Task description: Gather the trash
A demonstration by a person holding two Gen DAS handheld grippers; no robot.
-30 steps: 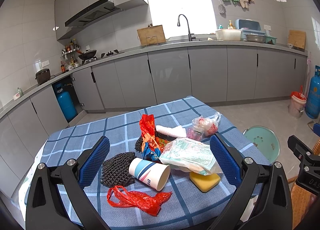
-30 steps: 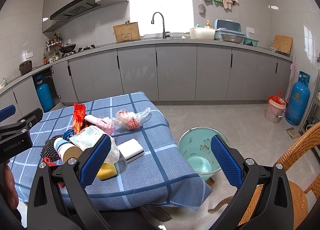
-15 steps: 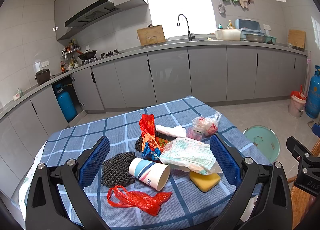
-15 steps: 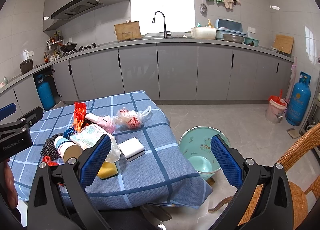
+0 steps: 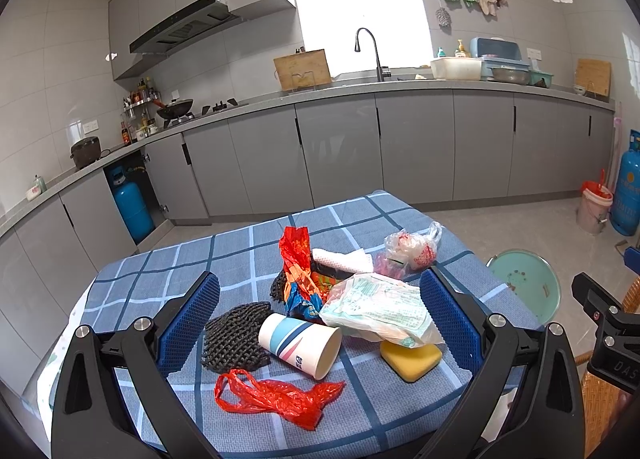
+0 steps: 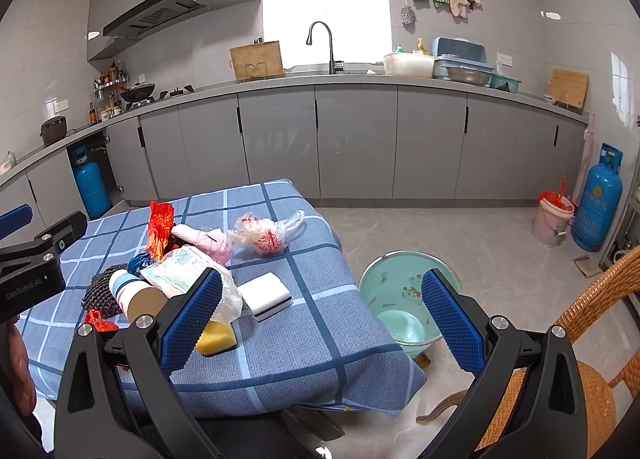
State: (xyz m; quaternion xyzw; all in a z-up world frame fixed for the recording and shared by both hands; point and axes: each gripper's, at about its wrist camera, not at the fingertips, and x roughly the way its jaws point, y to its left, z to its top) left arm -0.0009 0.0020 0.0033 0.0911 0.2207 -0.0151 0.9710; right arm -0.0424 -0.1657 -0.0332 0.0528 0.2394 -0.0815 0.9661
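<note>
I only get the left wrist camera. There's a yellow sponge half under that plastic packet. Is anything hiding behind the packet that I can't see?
Observer: Yes. A white sponge with a dark underside lies on the tablecloth, to the right of the yellow sponge and apart from it.
Operator: And the other tool? I see just a black bit of it.
Observer: The right tool is open and empty. Its camera looks out over the table's corner and the green basin.
Operator: What's the brown weave at my right edge?
Observer: A wicker chair, standing on the floor beside the basin.
</note>
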